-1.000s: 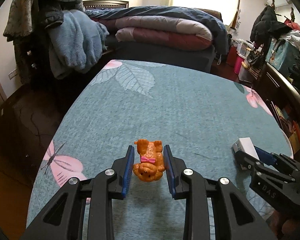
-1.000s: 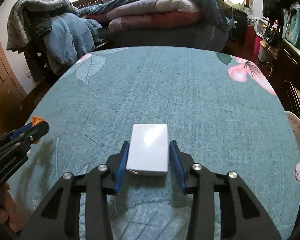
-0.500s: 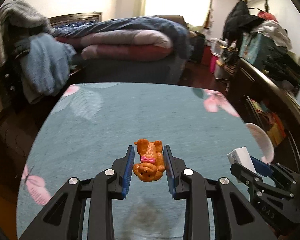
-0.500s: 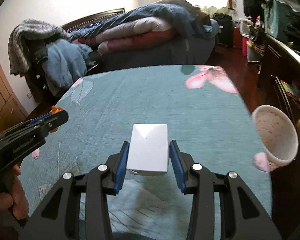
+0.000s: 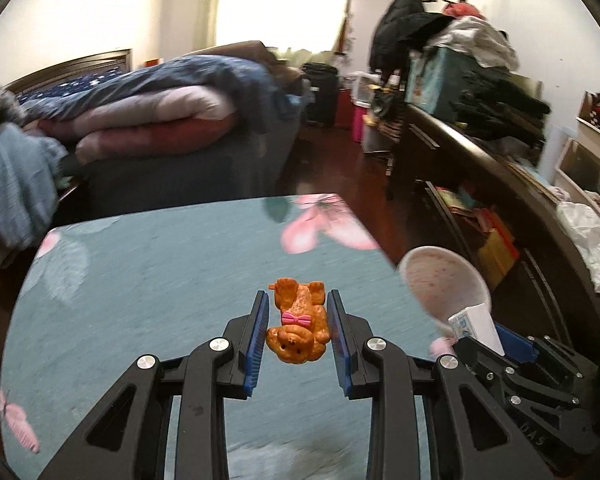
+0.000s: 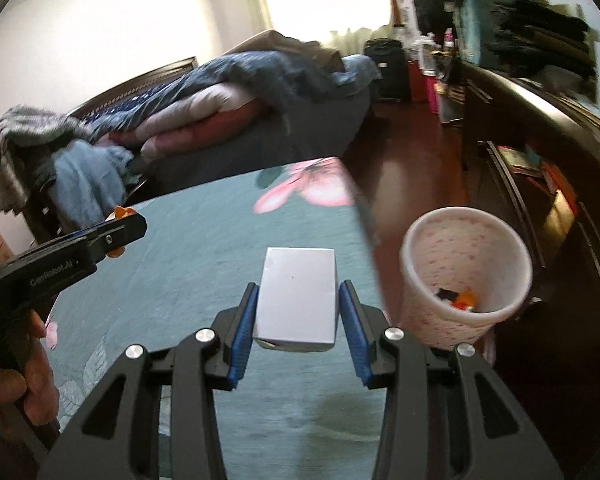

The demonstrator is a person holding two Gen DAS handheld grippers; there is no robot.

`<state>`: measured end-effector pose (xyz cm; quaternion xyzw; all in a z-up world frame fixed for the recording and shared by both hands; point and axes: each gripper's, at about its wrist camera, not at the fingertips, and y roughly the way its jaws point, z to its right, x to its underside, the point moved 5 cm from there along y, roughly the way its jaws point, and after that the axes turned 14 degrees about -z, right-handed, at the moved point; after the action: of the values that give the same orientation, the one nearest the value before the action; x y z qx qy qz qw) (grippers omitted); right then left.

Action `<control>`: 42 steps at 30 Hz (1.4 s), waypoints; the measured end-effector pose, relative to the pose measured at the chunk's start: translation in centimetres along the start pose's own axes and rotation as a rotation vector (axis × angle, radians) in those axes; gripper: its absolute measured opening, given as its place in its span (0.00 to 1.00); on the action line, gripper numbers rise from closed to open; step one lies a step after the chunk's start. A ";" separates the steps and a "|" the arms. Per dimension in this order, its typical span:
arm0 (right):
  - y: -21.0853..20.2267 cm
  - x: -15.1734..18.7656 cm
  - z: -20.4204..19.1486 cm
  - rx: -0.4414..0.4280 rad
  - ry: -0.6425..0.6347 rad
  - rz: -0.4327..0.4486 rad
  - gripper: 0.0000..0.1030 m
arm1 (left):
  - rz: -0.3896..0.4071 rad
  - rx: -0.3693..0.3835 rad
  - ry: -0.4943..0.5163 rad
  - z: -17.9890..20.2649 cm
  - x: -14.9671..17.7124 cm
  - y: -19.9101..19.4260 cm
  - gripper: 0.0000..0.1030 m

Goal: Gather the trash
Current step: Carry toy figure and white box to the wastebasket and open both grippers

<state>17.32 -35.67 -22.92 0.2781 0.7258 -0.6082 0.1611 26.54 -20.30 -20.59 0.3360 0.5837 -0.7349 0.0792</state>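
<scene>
Teal flowered tablecloth (image 5: 148,280) lies beneath both grippers. Left gripper (image 5: 298,320) clamps an orange bear toy (image 5: 298,326) between its blue pads; right gripper (image 6: 298,304) grips a white box (image 6: 296,300), beside the pink-speckled bin (image 6: 466,276).

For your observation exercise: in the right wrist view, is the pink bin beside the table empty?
No: the bin already has small dark and orange bits lying at its bottom.
</scene>
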 end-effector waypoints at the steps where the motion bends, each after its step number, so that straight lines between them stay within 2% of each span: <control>1: -0.3 -0.1 1.1 0.009 0.015 0.009 0.40 | 0.002 0.006 0.012 0.7 -0.3 0.2 0.29; 9: -1.5 -1.3 7.4 0.083 0.099 0.060 0.40 | 0.006 0.065 0.122 7.0 -3.3 2.7 0.29; 18: -1.0 -2.2 14.9 0.175 0.193 0.091 0.40 | -0.018 0.112 0.202 12.1 -5.8 6.7 0.29; 22: 0.8 -2.9 17.8 0.171 0.240 0.090 0.40 | -0.051 0.153 0.221 14.4 -7.2 9.6 0.29; 25: 3.1 -3.3 19.5 0.156 0.272 0.059 0.40 | -0.097 0.196 0.236 16.5 -8.0 12.4 0.29; 27: 4.6 -3.3 20.8 0.182 0.286 0.037 0.40 | -0.127 0.223 0.242 18.0 -8.5 14.3 0.29; 35: 8.6 -2.7 24.0 0.204 0.314 -0.016 0.40 | -0.197 0.229 0.254 21.1 -9.1 19.6 0.29; 42: 10.6 -2.9 25.1 0.204 0.305 -0.032 0.40 | -0.257 0.204 0.259 22.4 -9.0 23.0 0.29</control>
<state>23.34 -59.58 -34.89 0.3704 0.6806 -0.6320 0.0103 36.06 -50.23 -31.73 0.3565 0.5496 -0.7450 -0.1255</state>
